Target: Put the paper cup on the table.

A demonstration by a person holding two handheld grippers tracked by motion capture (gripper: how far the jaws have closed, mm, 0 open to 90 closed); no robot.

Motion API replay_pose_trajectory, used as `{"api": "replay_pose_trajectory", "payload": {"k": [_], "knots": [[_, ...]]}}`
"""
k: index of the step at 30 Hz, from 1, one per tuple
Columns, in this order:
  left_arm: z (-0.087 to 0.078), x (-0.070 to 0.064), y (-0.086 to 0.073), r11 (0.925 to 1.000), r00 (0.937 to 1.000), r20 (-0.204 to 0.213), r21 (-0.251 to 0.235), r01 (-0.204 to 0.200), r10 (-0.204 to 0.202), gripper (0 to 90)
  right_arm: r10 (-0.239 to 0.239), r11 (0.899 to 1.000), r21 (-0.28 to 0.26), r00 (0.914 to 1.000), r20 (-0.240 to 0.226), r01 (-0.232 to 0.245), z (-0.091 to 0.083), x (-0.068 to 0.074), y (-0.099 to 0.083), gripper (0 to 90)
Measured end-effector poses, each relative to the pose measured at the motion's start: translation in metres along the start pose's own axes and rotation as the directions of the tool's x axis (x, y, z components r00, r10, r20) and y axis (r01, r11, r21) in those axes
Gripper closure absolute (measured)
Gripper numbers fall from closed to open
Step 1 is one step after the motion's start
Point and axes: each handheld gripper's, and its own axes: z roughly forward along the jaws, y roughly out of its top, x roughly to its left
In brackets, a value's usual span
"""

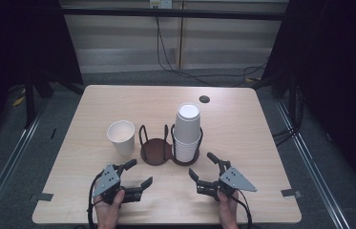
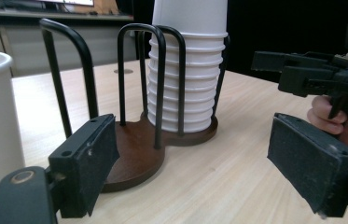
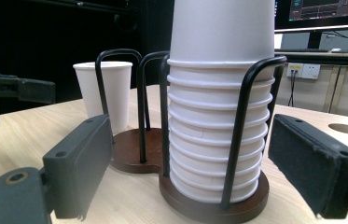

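I have both tools near the front edge of the worktop (image 1: 242,102): the left gripper (image 1: 138,172) and the right gripper (image 1: 203,166) each stand with jaws spread wide and nothing between them, a bare strip of wood separating them from the cup holder (image 1: 156,151). The stack of paper cups (image 1: 186,133) sits upside down in the holder's right ring at mid-table, its left ring empty, and a single paper cup (image 1: 121,137) stands upright just left of the holder, apart from it. I see open wood toward the left, right and far edges, with a small round hole (image 1: 204,99) near the far edge.
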Motion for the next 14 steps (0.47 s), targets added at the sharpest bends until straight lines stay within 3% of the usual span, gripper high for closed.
{"api": "replay_pose_trajectory", "payload": {"k": [1, 3, 4, 6, 7, 9, 12, 14], "knots": [[0.002, 0.000, -0.004, 0.9998, 0.9997, 0.018, 0.008, 0.019, -0.019, 15.8, 0.001, 1.000, 0.000, 1.0000, 0.000, -0.001, 0.000, 0.000, 0.000, 14.0], [0.003, -0.004, -0.004, 1.0000, 0.9998, -0.018, -0.009, 0.001, -0.001, 15.5, 0.000, 1.000, 0.000, 1.0000, 0.000, 0.000, 0.000, 0.000, 0.000, 13.9], [0.005, -0.005, -0.004, 0.9997, 0.9998, 0.008, -0.013, 0.021, -0.021, 15.9, 0.000, 1.000, 0.000, 1.0000, -0.001, 0.000, 0.000, 0.000, 0.000, 14.1], [0.006, -0.010, -0.004, 0.9999, 0.9997, -0.022, -0.003, -0.014, 0.014, 15.8, 0.000, 1.000, 0.000, 1.0000, -0.001, 0.000, 0.000, 0.000, 0.000, 13.9], [0.006, -0.013, -0.004, 0.9989, 0.9988, -0.020, -0.013, -0.046, 0.045, 15.6, 0.000, 1.000, 0.000, 1.0000, -0.001, 0.000, 0.000, 0.000, 0.000, 13.9], [0.005, -0.015, -0.006, 0.9962, 0.9972, -0.026, -0.050, -0.072, 0.070, 15.9, 0.000, 1.000, 0.000, 1.0000, -0.001, 0.000, 0.000, 0.000, 0.000, 13.9], [0.000, -0.016, -0.010, 0.9906, 0.9980, -0.035, -0.125, -0.056, 0.052, 15.5, -0.001, 1.000, 0.000, 1.0000, 0.000, 0.001, 0.000, 0.000, 0.000, 13.8], [-0.001, -0.016, -0.010, 0.9876, 0.9969, -0.044, -0.140, -0.071, 0.065, 15.3, 0.000, 1.000, 0.000, 1.0000, 0.003, 0.000, 0.000, 0.000, 0.000, 13.8]]}}
